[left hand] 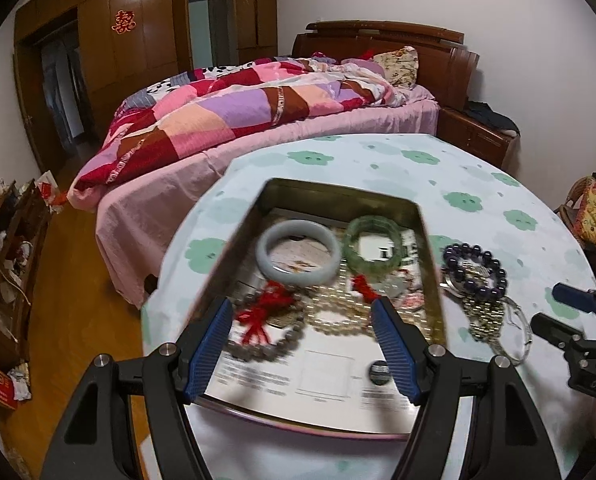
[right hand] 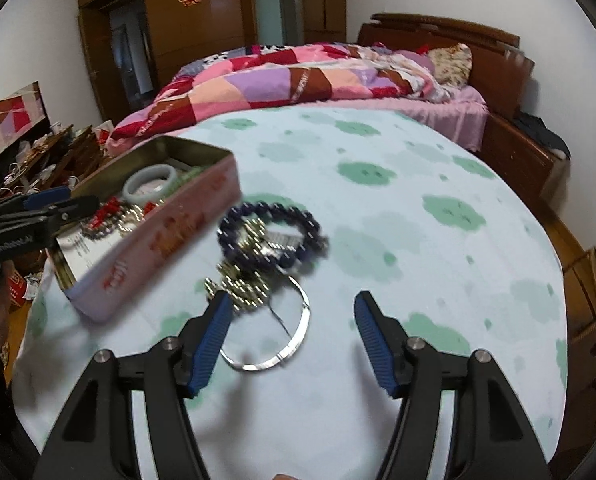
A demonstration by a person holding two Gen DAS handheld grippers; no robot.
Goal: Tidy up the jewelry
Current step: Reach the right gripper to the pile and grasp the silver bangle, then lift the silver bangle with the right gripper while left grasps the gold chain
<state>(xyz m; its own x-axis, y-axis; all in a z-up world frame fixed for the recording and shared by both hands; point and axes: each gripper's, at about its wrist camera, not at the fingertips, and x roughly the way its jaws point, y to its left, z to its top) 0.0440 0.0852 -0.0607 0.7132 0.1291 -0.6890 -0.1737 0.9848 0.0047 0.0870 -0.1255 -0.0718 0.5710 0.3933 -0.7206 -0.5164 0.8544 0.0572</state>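
An open metal tin (left hand: 432, 264) (right hand: 170, 236) sits on the round table. Inside lie a pale jade bangle (left hand: 298, 254) (right hand: 151, 180), a green bangle (left hand: 374, 242), pearl beads (left hand: 338, 316) and a bead bracelet with a red tassel (left hand: 262, 320). Right of the tin, on the cloth, lie a dark purple bead bracelet (left hand: 476, 270) (right hand: 272, 232), a metal watch band (left hand: 480, 312) (right hand: 238, 288) and a silver bangle (right hand: 276, 340). My left gripper (left hand: 302, 320) is open and empty over the tin's near end. My right gripper (right hand: 290, 308) is open and empty just above the silver bangle.
The table has a pale cloth with green clouds (right hand: 418, 200). A bed with a patchwork quilt (left hand: 258, 108) stands beyond it. A cluttered low shelf (left hand: 2, 248) is on the left, a wooden nightstand (left hand: 478, 132) at the back right.
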